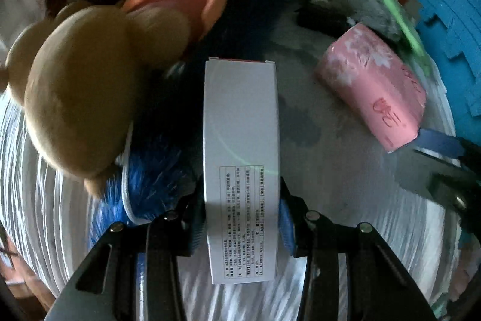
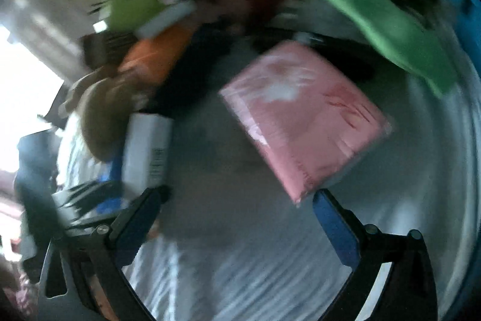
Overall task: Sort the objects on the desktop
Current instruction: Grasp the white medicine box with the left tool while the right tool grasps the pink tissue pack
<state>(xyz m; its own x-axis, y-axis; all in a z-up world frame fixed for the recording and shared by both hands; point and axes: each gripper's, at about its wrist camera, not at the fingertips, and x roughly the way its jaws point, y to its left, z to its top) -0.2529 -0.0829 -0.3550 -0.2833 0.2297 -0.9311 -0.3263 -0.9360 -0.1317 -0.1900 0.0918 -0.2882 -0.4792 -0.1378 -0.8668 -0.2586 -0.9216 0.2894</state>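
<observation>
Your left tool (image 1: 242, 218) pinches the white box (image 1: 240, 158) lengthwise fwd, while your right tool (image 2: 237, 197), spread wide, has the pink pack (image 2: 303, 119) on the desk (image 2: 421, 170) just ahead, slightly right.

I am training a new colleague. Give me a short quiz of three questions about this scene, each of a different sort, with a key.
1. True or false: the left tongs are shut on the white box.
2. Choose one. The right tongs are: A) shut on the pink pack; B) open, with the pink pack just ahead of them; C) holding the green toy.
3. Fill the gap: in the left wrist view, the brown plush lies to the ____ of the white box.

Key: 1 true; 2 B; 3 left.
</observation>
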